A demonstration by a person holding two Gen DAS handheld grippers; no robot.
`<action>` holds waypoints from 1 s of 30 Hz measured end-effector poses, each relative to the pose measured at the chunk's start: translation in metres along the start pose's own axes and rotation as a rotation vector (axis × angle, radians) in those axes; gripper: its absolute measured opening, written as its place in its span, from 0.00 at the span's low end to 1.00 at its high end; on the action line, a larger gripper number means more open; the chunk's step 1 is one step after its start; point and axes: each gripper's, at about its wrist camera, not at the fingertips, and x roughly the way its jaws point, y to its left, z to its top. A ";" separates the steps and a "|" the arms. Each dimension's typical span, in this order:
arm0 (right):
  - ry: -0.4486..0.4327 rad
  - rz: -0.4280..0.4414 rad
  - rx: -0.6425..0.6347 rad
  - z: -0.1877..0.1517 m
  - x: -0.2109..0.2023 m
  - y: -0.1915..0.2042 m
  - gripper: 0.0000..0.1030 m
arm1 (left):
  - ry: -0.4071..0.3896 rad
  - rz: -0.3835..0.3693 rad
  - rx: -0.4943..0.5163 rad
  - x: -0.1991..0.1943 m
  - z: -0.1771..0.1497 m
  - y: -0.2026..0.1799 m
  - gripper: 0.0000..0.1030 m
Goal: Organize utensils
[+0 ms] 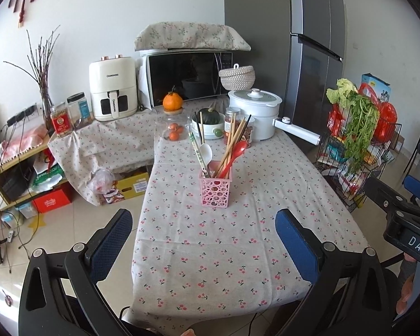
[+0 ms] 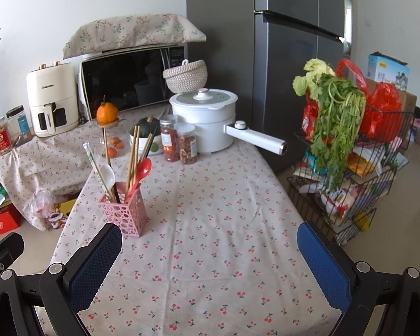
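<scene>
Since every utensil in view already stands in the pink basket (image 1: 215, 189), the sorting looks finished or close to it. That basket sits upright near the middle of the desk (image 1: 238, 266), on its cherry-print cloth, with chopsticks (image 1: 232, 140), a white spoon (image 1: 207, 151) and a red spoon (image 1: 236, 151) leaning out of its top, handles down so they stay put. No loose utensil shows on the cloth around it. Both tools hang back from the basket: the left hand-held gripper (image 1: 203, 240) has its blue pads spread wide with nothing between them, and the right hand-held gripper (image 2: 210, 254) is likewise spread and empty, its left pad near the basket's corner but not touching it. Jars (image 2: 179, 140) and a white pot (image 2: 207, 117) crowd the far end, well apart from both tools.
</scene>
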 end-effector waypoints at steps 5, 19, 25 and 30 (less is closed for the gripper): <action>-0.009 -0.008 0.002 0.000 -0.004 -0.002 1.00 | 0.009 -0.010 0.016 0.003 -0.001 -0.006 1.00; -0.001 -0.006 0.012 -0.001 0.000 -0.005 1.00 | 0.013 -0.005 0.003 0.006 0.001 -0.005 1.00; 0.004 -0.007 0.009 -0.002 0.003 -0.004 1.00 | 0.015 -0.013 0.011 0.008 0.001 -0.008 1.00; 0.003 -0.007 0.009 -0.002 0.003 -0.004 1.00 | 0.015 -0.014 0.011 0.007 0.000 -0.010 1.00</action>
